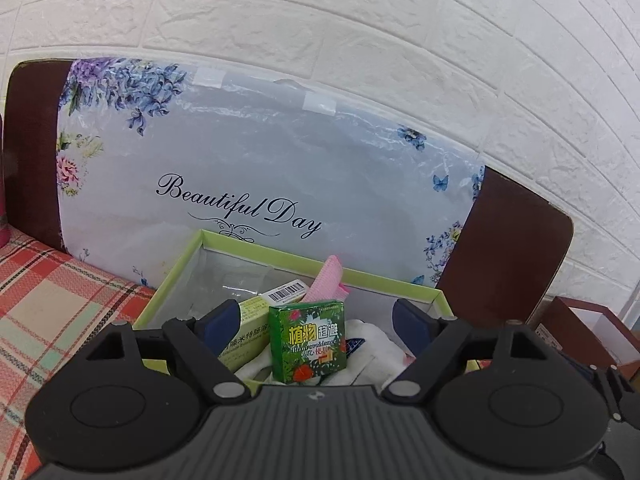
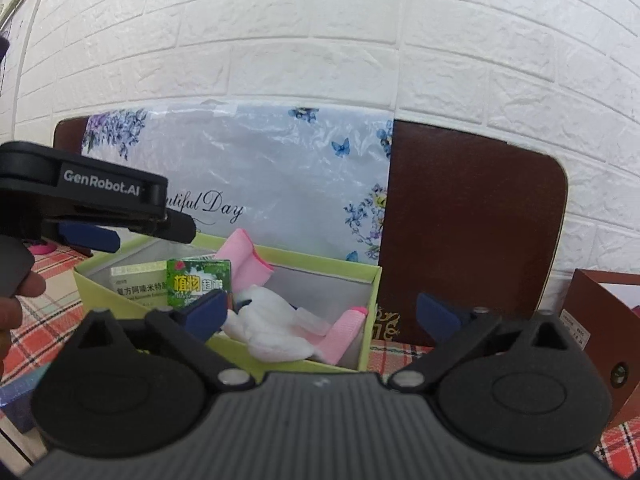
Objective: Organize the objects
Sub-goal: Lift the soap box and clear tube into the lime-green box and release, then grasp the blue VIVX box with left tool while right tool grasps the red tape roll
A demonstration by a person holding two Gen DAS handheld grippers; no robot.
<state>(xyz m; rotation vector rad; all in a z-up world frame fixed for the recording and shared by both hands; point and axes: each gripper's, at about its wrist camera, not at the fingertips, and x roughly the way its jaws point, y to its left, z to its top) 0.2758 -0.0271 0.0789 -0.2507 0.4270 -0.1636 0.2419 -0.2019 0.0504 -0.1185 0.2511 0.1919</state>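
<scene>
The left gripper (image 1: 316, 322) stands released, its blue pads spread to either side of the small green carton (image 1: 307, 340) without pressing on it; the carton stands upright between them inside the green-rimmed box (image 1: 240, 246). The right gripper (image 2: 320, 314) is likewise released, jaws wide, with nothing between them; the box lies ahead of it at about 11 o'clock. Judged by appearance, the green carton is light, stiff printed card with a glossy face, likely to slip under a light pinch and to dent under a hard one; the two narrow side walls, taken at mid-height, look the soundest hold. At 10 o'clock from the carton, touching or just beside it, lies a pale medicine box (image 1: 256, 320) with a barcode; at 12 o'clock a pink cloth (image 1: 326, 282) leans on the far wall. At 5 o'clock, white crumpled cloth (image 2: 272, 326) fills the box floor, soft and unsteady as a footing. In the right wrist view a second pink piece (image 2: 346, 330) rests against the near right wall. The box rim and the medicine box crowd the left pad's path. Beyond the box at 12 o'clock a floral plastic bag (image 1: 260, 168) hangs over a brown headboard (image 2: 472, 232) against a white brick-pattern wall (image 2: 320, 40). A plaid cloth (image 1: 52, 300) covers the surface at 9 o'clock; a brown paper bag (image 2: 600, 320) stands at 3 o'clock, well apart. A hand (image 2: 16, 304) shows at the right wrist view's left edge.
</scene>
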